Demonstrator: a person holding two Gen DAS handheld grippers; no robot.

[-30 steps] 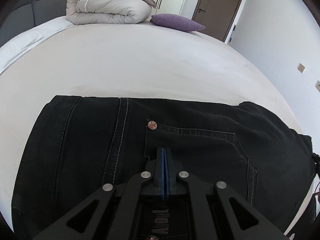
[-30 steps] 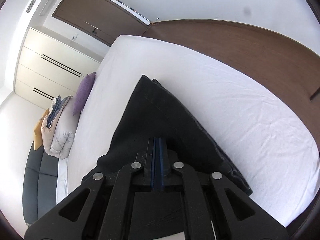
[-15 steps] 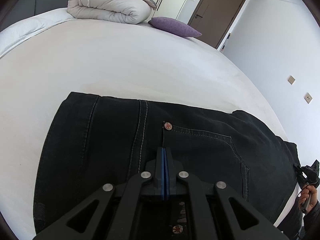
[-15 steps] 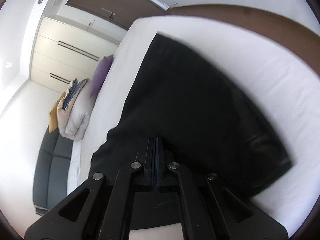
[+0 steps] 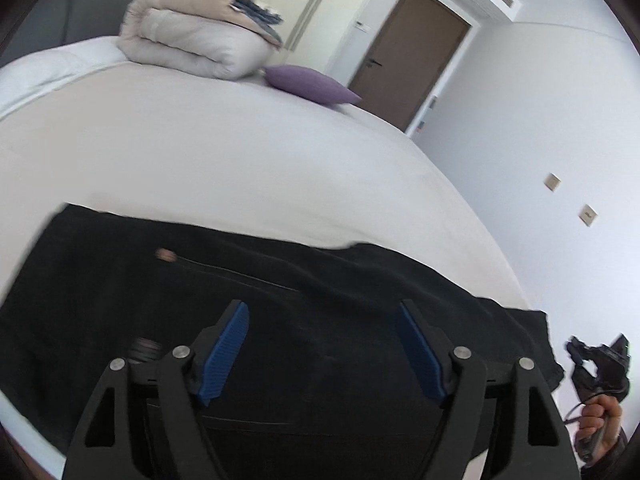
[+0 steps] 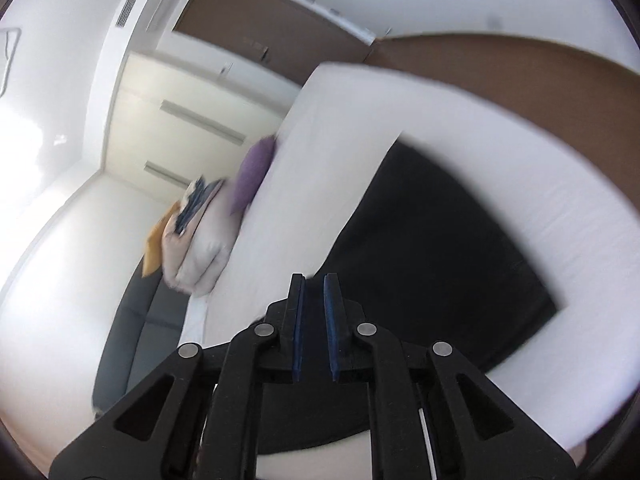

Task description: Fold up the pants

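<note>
Both tools are letting go of the pants point(image 5: 328, 320), which are lying as a dark folded slab on the white bed point(image 5: 224, 168), so a fold looks just laid down and the release is the step in hand. The left tool point(image 5: 322, 350) is opening wide, its blue pads well apart, hanging above the denim with nothing between them; the cloth is spreading out directly beneath and ahead of it. The right tool point(image 6: 316, 328) is only beginning to part, a thin gap showing between its pads and no fabric caught there; in its view the pants point(image 6: 432, 264) are sitting just ahead and to the right of its tips. Seen from the left tool, the bundle is running crosswise, its long axis stretching from the tool's left over to its right, where the person's other hand point(image 5: 600, 420) is holding the second tool just off the garment's end. A rivet and pocket seam are facing up ahead of the left tool; which end is the waist I cannot tell for certain. Next, I judge, both tools would need to regrip one short end and carry it along that axis onto the other.
</note>
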